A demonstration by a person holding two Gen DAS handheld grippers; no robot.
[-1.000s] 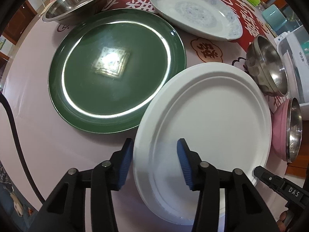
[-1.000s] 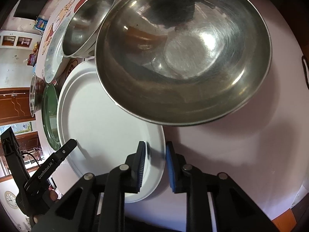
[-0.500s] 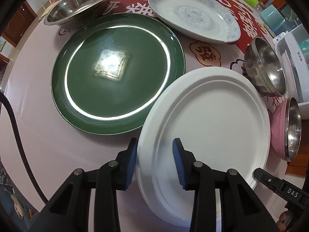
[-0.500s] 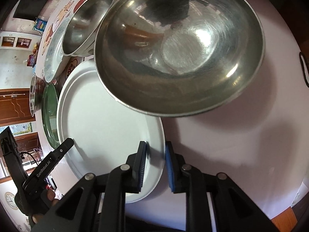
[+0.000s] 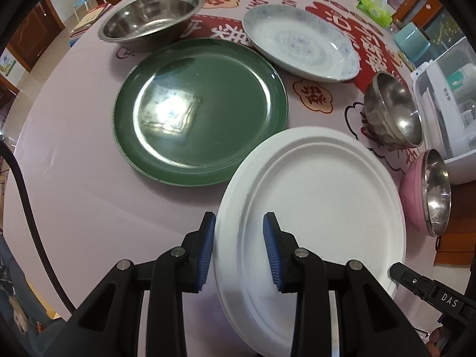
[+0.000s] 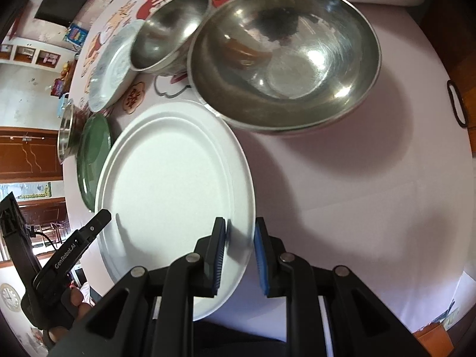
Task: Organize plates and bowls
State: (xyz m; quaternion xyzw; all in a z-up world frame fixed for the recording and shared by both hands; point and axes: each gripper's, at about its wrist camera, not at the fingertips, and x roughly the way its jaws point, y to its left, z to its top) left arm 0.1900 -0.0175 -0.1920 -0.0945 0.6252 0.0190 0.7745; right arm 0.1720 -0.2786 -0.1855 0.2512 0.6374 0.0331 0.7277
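Worktop (image 5: 74, 202): pink cloth, dishes spread ahead of both tools.

White plate (image 5: 321, 208): large, matte, ridged rim, looks like moulded paper. Sits right at both tools, near edge tilted off cloth; two-sided hold likely stops thin plate flexing.

Green plate (image 5: 199, 110): glossy, just ahead-left of left tool, probable stacking base.

Left tool (image 5: 239, 250): jaws closing astride plate rim; pad contact unclear.

Right tool (image 6: 240, 253): narrow, pinching opposite rim.

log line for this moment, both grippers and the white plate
left gripper: closing on white plate rim | right gripper: shut on opposite rim | plate: tilted
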